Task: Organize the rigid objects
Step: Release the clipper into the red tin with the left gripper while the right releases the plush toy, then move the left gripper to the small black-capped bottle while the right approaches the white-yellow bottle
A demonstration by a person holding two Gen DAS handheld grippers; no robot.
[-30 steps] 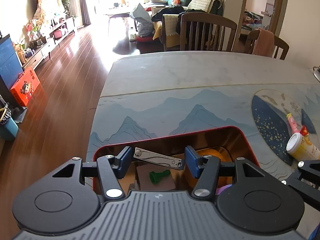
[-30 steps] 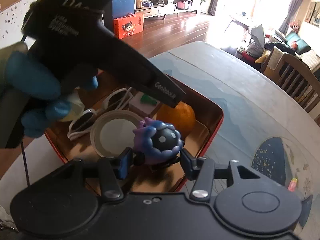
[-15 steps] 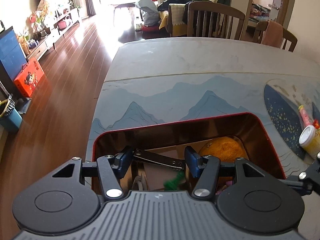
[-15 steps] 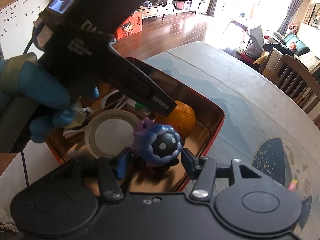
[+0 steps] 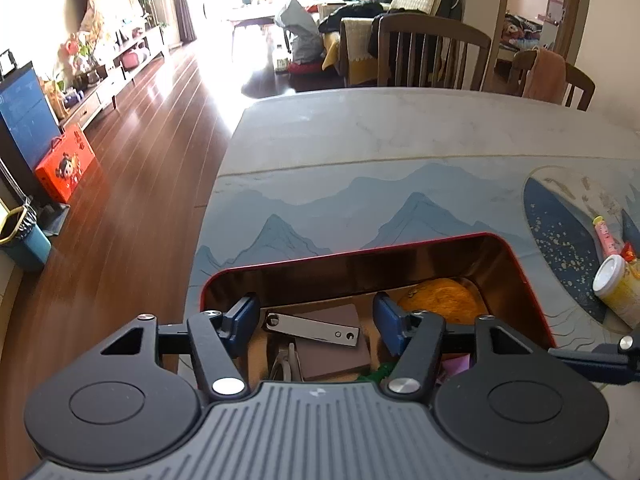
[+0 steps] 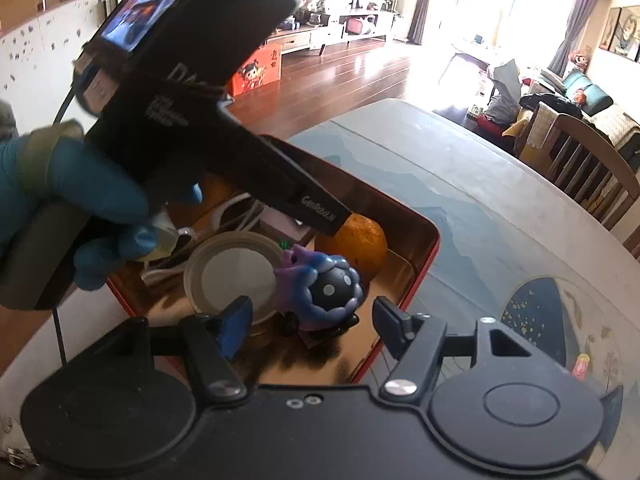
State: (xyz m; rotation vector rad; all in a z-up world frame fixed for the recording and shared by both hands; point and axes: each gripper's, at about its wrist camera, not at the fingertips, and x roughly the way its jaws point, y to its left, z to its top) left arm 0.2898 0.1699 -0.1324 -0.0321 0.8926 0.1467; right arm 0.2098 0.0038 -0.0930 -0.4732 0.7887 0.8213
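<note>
Grippers open over red tin

Left gripper [image 5: 316, 322] hangs above the tin [image 5: 516, 258], jaws spread and just been opening; the metal clip [image 5: 312, 329] lies below between the blue pads, untouched, resting on a brown card [image 5: 340, 354] inside the tin. Orange [image 5: 438, 300] sits in the tin's far right corner.

Right gripper [image 6: 312, 320] also spread, jaws just been opening; the purple figure [image 6: 326, 284] stands on the tin floor between the fingers, pads clear of it on both sides. Round lid [image 6: 234, 270] lies just left of the figure, sunglasses behind it, partly hidden. A blue-gloved hand [image 6: 76, 196] holds the left gripper's body. On the table [image 5: 400, 148], right of the tin, a yellow bottle [image 5: 618, 286] and a pink tube [image 5: 606, 236].
</note>
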